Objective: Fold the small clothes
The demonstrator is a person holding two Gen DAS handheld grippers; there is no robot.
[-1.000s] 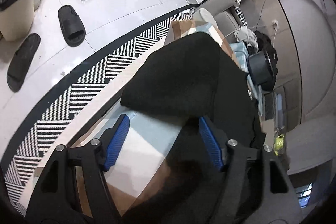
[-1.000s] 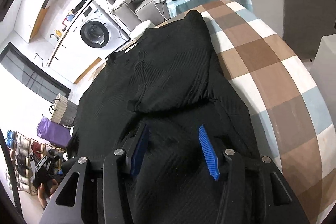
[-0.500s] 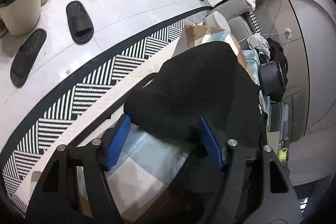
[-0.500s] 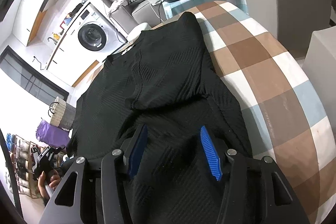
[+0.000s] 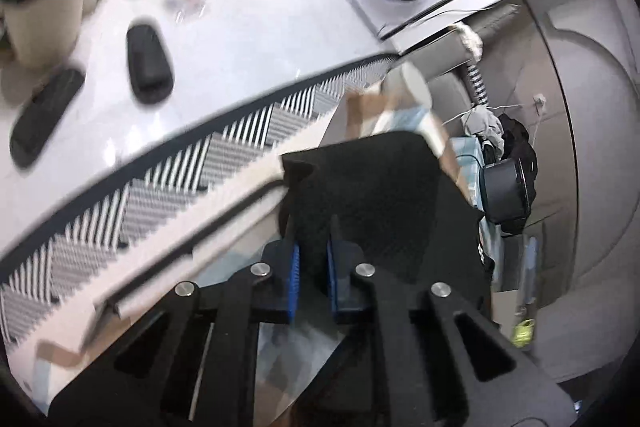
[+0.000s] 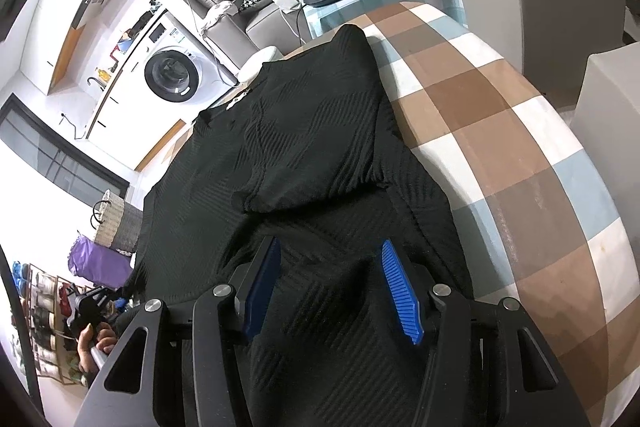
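- Table: the checked cloth in brown, white and pale blue carries the workpiece. In the left wrist view you see its left edge above the black-and-white patterned rug.
- Black garment: it lies spread along the table and covers most of the left side. A folded-over panel sits on its upper half, ending in a cross edge just ahead of your right tool. In the left wrist view, one edge of the garment reaches back between the left fingers.
- Right gripper: you hold it tilted steeply down over the near part of the garment. The jaws stand apart, the fabric lies below and between them, and the blue pads do not press on it. Compared with one second ago, the pose and the gap are practically unchanged.
- Left gripper: you hold it tilted down at the garment's left edge. The jaws have just been closing and now stand almost together, clamped on a pinch of black fabric. One second ago they stood wide apart, short of the garment edge on the bare cloth; the tool has since advanced onto that edge. This view is motion-blurred.
- Left hand: in the right wrist view you see it at the lower left, wrapped around the tool handle, beside the garment's left edge.
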